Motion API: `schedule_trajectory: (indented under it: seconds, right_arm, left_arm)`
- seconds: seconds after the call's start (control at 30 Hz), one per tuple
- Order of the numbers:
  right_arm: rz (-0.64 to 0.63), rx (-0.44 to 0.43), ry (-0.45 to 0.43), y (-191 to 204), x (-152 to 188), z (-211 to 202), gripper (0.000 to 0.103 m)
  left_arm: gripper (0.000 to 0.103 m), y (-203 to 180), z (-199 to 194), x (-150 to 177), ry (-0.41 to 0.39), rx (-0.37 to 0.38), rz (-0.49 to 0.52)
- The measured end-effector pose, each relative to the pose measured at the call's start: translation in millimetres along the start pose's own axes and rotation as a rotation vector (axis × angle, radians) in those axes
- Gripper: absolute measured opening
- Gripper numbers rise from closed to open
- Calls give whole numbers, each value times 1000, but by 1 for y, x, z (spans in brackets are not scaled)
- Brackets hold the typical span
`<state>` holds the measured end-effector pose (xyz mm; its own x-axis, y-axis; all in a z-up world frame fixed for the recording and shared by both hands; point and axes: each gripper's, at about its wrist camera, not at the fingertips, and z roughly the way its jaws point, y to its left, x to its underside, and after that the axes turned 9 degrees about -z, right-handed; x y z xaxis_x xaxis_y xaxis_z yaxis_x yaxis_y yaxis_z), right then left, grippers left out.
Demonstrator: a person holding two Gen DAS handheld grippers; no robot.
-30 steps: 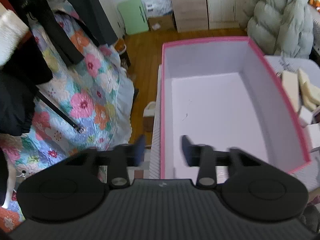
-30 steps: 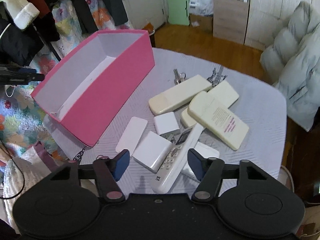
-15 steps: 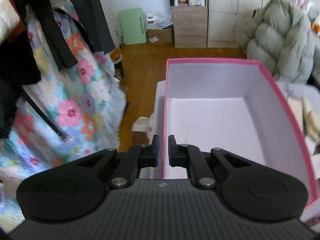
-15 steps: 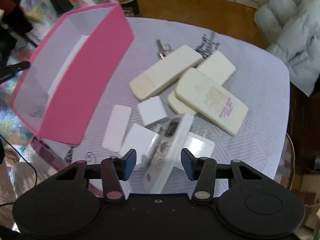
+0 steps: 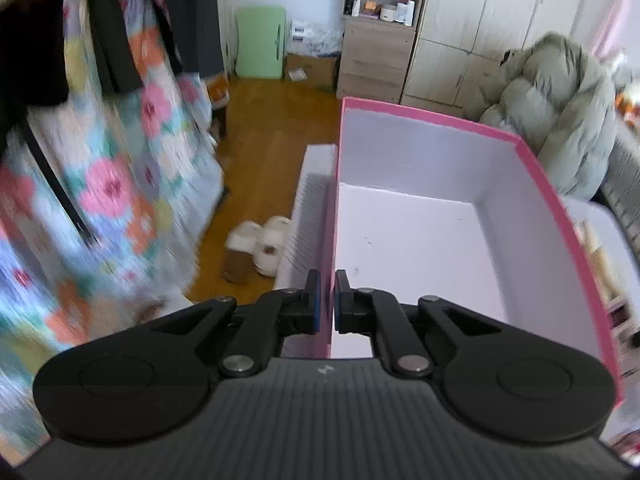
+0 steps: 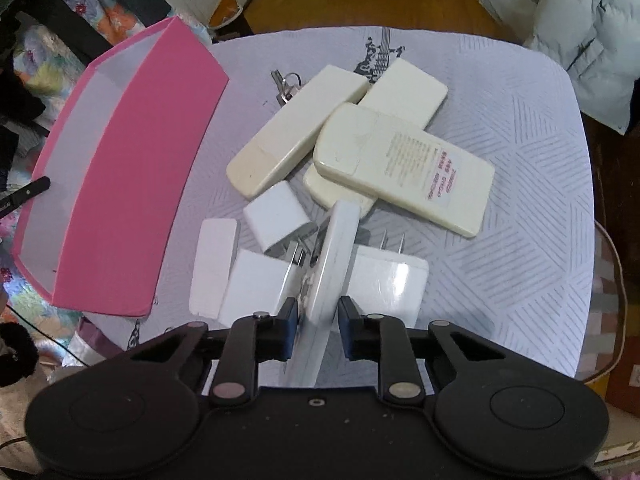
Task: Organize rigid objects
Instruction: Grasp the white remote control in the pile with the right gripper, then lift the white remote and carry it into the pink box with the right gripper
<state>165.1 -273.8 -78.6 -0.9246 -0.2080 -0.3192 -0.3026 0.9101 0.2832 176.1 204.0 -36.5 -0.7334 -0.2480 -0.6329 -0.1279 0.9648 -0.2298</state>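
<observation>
A pink box (image 6: 132, 184) with a white inside stands on the table's left; it fills the right of the left wrist view (image 5: 420, 232) and holds nothing. My left gripper (image 5: 325, 300) is shut on the box's near left wall. My right gripper (image 6: 318, 320) is shut on a white remote (image 6: 330, 264), tilted on its edge above the pile. Under it lie several cream remotes (image 6: 404, 164) and white chargers (image 6: 276, 216).
Keys (image 6: 286, 84) lie behind the remotes on the grey cloth-covered table (image 6: 520, 184). Slippers (image 5: 260, 246) sit on the wooden floor left of the table. A floral quilt (image 5: 100, 200) hangs at the left, a padded jacket (image 5: 560, 108) at the back right.
My left gripper closed on the pink box's wall. My right gripper lowered over the pile, closed on the white remote and tipped it onto its edge.
</observation>
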Motion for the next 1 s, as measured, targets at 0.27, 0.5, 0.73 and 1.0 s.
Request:
schedule_trajectory:
  seconds: [0.27,0.5,0.73,1.0]
  right_arm:
    - [-159,96,-55,24,-6,3,23]
    - [-183,123,-105,28,-3,-9,22]
    - [-165,125,-109,25,-3,-5,20]
    - [-189,162,-218,38,-2,-31,20]
  left_arm:
    - [6,-2,8,5,-24,-35,-8]
    - [4,-13,8,10,-35,-71,40]
    - [4,-5,8,8,-29,-56,-22]
    - [5,-8,3,12,-31,-22,-10]
